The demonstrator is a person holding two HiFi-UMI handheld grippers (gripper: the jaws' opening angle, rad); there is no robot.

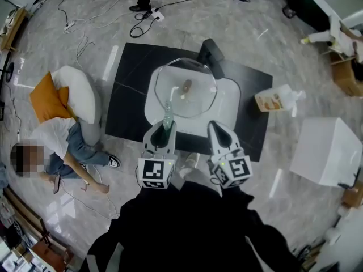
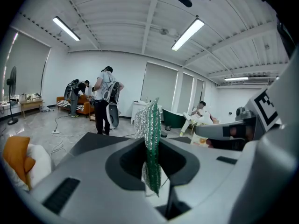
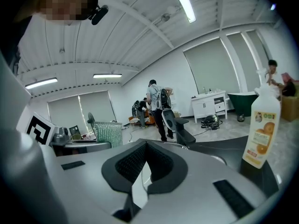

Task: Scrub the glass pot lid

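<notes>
The glass pot lid lay at the centre of the head view, over the white basin. My right tongs were pinched almost closed on its lower-right rim, as far as I could judge. My left tongs clamped a green scrubbing sponge. I judged the lid stiff, slick, breakable and fairly heavy, and best gripped by its rim while the soft sponge worked the glass.

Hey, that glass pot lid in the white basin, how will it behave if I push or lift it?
The glass lid is clear glass, so probably stiff, fairly heavy and breakable if knocked against the basin. Its smooth surface likely slips in the right gripper, which seems to pinch its rim. Lying knob-up, it should slide, not roll.
</notes>
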